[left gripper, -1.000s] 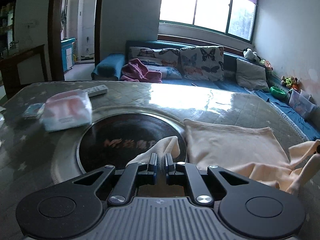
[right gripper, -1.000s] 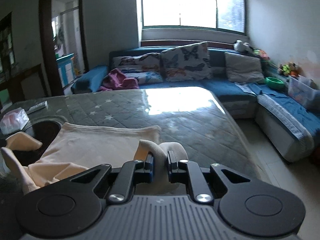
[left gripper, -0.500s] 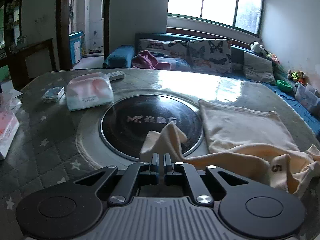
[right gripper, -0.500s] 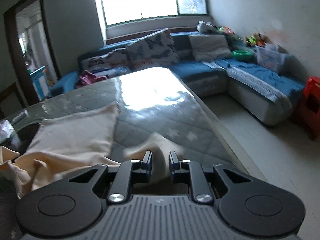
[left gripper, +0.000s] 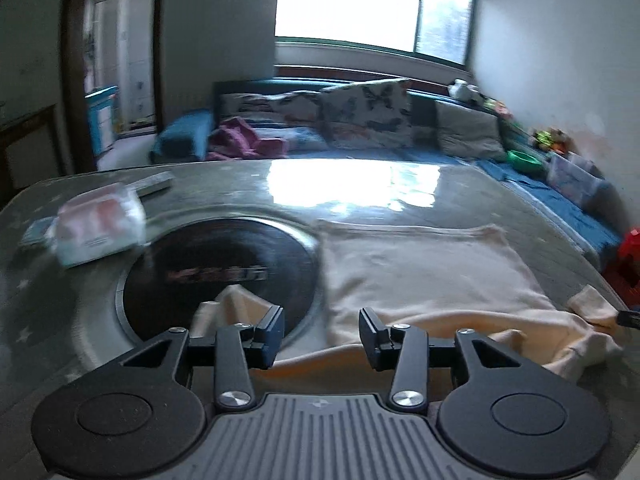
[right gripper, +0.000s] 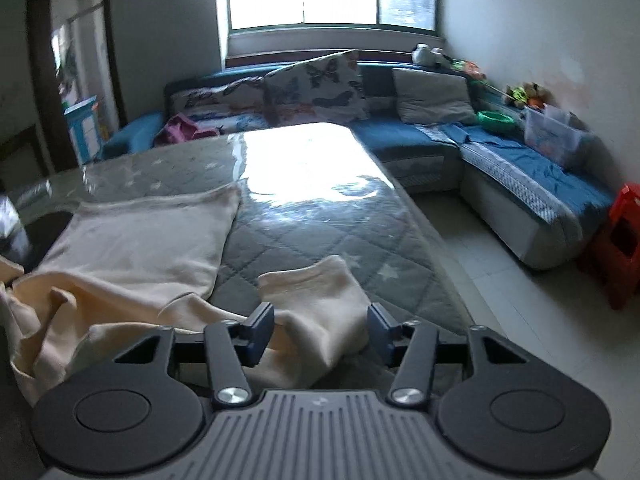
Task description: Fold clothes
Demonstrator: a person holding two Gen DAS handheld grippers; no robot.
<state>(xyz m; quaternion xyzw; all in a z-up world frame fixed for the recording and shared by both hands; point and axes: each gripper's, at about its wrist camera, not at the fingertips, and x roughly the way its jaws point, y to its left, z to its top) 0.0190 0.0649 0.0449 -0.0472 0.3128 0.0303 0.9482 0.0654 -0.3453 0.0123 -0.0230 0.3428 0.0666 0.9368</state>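
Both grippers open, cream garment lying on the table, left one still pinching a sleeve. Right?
Not quite. The left gripper is open too, jaws apart with no cloth between them, as the left wrist view shows. The right gripper is open, and the cream garment lies on the table.

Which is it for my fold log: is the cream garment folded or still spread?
Partly folded: the cream garment lies flat at its far end, bunched near both open grippers, left gripper and right gripper.

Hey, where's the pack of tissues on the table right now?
In the left wrist view, the tissue pack lies at the table's far left, just left of the round black cooktop, with a remote behind it.
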